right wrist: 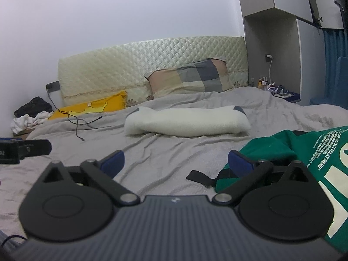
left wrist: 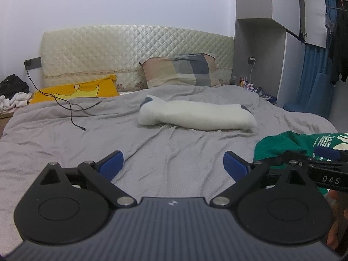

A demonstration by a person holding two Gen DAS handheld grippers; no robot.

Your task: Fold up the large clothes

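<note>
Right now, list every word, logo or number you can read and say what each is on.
"DAS": on the right gripper's black body, left wrist view; cut off by the frame edge.
"DIFICULT" and "RSHE": fragments of small white print on the green shirt; the rest is too blurred.
Large white letters on the shirt: cropped, unreadable.
Small white emblem on the left gripper: a logo, no letters.
Bottles by the bed: labels too small.
</note>
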